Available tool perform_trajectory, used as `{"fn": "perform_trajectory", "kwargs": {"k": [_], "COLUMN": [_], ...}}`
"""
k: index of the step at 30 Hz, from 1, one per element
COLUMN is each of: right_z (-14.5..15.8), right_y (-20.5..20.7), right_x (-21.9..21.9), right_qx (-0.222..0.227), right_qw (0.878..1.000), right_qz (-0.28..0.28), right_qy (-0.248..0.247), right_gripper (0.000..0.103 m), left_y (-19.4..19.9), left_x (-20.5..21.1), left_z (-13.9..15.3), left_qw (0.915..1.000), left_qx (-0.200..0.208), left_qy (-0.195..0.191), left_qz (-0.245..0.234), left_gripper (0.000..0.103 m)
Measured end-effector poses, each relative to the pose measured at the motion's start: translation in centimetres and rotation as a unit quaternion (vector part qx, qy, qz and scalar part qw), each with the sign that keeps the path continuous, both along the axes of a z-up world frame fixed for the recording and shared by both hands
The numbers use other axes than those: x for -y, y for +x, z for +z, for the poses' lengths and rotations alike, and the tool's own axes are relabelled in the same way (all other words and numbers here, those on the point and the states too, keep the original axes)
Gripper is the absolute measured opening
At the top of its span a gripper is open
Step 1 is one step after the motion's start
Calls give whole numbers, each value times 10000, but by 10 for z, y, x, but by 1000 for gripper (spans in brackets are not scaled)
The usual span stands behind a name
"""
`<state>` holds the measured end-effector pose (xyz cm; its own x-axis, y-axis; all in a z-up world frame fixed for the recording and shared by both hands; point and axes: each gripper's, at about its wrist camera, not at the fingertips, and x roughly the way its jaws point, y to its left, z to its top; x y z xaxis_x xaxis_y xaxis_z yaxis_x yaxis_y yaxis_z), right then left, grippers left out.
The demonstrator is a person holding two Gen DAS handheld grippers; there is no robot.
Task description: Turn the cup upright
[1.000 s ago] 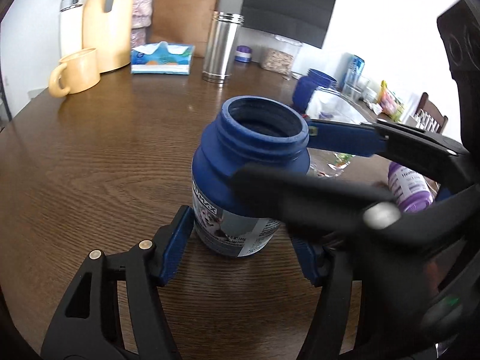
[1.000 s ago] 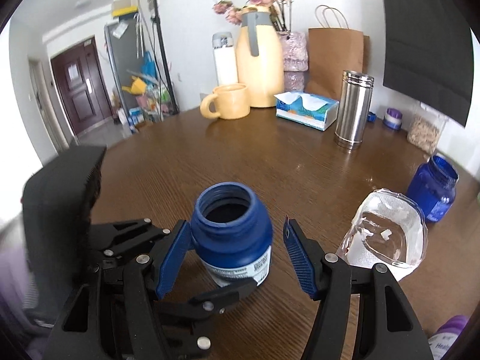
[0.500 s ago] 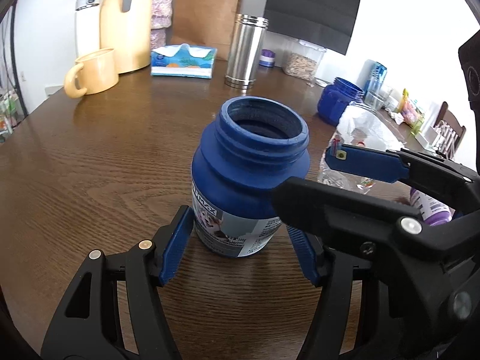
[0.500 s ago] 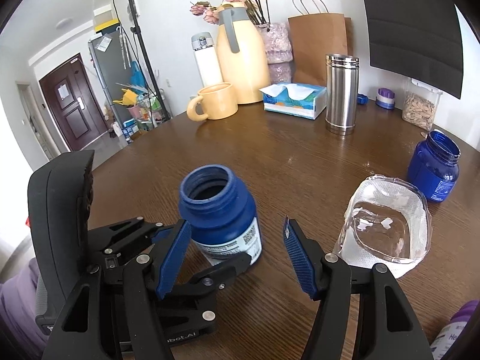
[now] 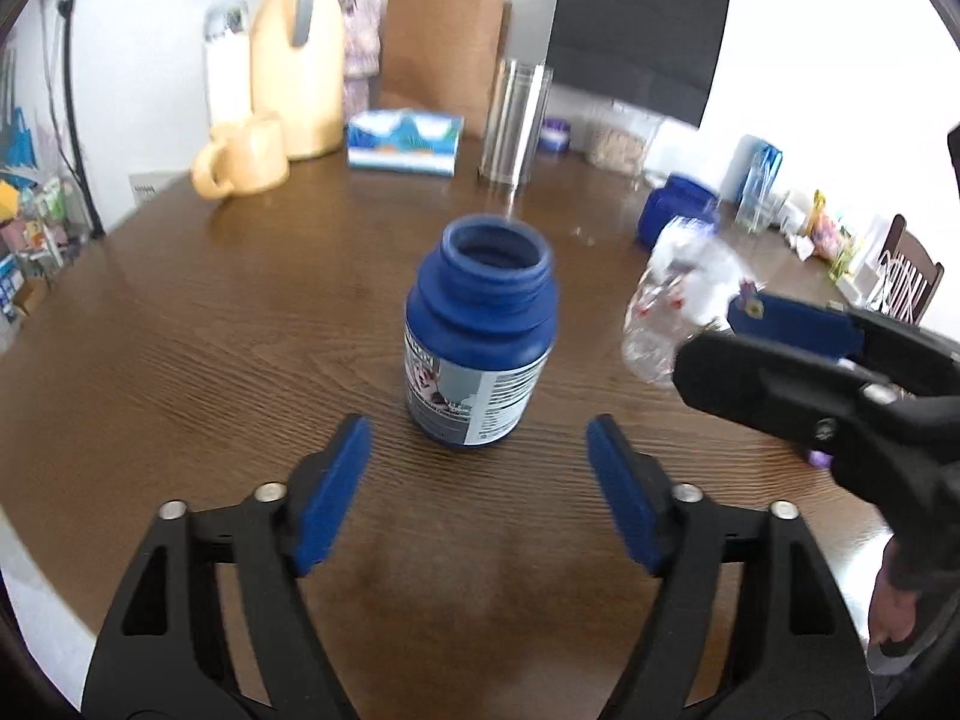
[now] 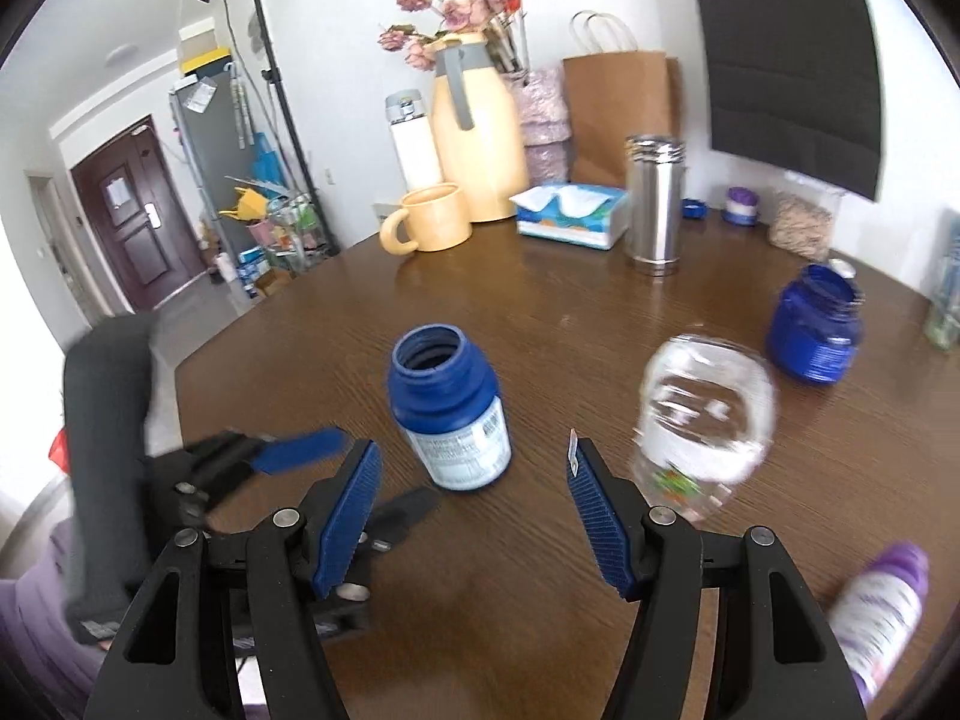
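The cup is a dark blue jar (image 5: 480, 336) with a white label, standing upright and mouth up in the middle of the brown table (image 5: 180, 360). My left gripper (image 5: 477, 438) is open just short of the jar, which is out of its jaws. The right wrist view shows the same jar (image 6: 447, 408) ahead of my open right gripper (image 6: 474, 444), apart from it. Nothing is held by either gripper. The right gripper's fingers (image 5: 798, 330) show at the right of the left wrist view.
A clear plastic container (image 6: 702, 408) lies on its side right of the jar, with a second blue jar (image 6: 816, 324) behind it. A purple bottle (image 6: 876, 606) lies at the near right. A yellow mug (image 6: 429, 219), tissue box (image 6: 570, 213) and steel tumbler (image 6: 654, 204) stand at the back.
Both grippers have drawn back from the jar; the left fingers that flanked its base now sit short of it. The jar stays upright in place.
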<state>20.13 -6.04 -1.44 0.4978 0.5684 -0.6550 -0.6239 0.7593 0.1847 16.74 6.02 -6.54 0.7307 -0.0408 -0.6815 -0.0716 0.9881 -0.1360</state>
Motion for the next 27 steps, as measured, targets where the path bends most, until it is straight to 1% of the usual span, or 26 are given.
{"fn": "perform_trajectory", "kwargs": {"k": [4,7,8,9,10,11,12,14,16,19,22,27], "right_z": [15,25,28,31,34,35,36,37,37,35,33,31], "right_y": [-25,-51,-61,-71,-82,-95,-105,-130,-151,-172,-177,-173], "right_x": [26,47,54,60,67,73,77,87,98,113,119,124], "right_qx": [20,123,169,204,248,306,349,443,468,464,454,401], "right_qw": [9991,9975,9967,9959,9946,9930,9920,9894,9860,9808,9787,9767], "right_qz": [-412,-687,-781,-876,-1001,-1125,-1201,-1369,-1587,-1889,-1994,-2104], "right_qy": [-64,-104,-112,-125,-142,-170,-174,-188,-202,-120,-187,-151], "right_gripper": [68,68,68,70,73,79,81,81,81,81,81,81], "left_y": [-26,-47,-54,-63,-74,-81,-92,-113,-130,-135,-135,-137], "left_x": [10,22,25,30,36,40,44,54,67,83,86,86], "left_z": [22,35,38,41,44,47,49,53,55,61,62,62], "left_qw": [9999,9998,9998,9996,9993,9990,9985,9976,9962,9929,9930,9929], "left_qx": [132,172,203,249,296,336,402,529,629,786,787,802], "left_qy": [-2,-18,8,67,173,270,350,405,478,651,608,682], "left_qz": [4,-50,-60,-90,-123,-123,-126,-163,-358,-607,-633,-562], "left_gripper": [77,85,91,97,99,102,103,103,103,103,103,103]}}
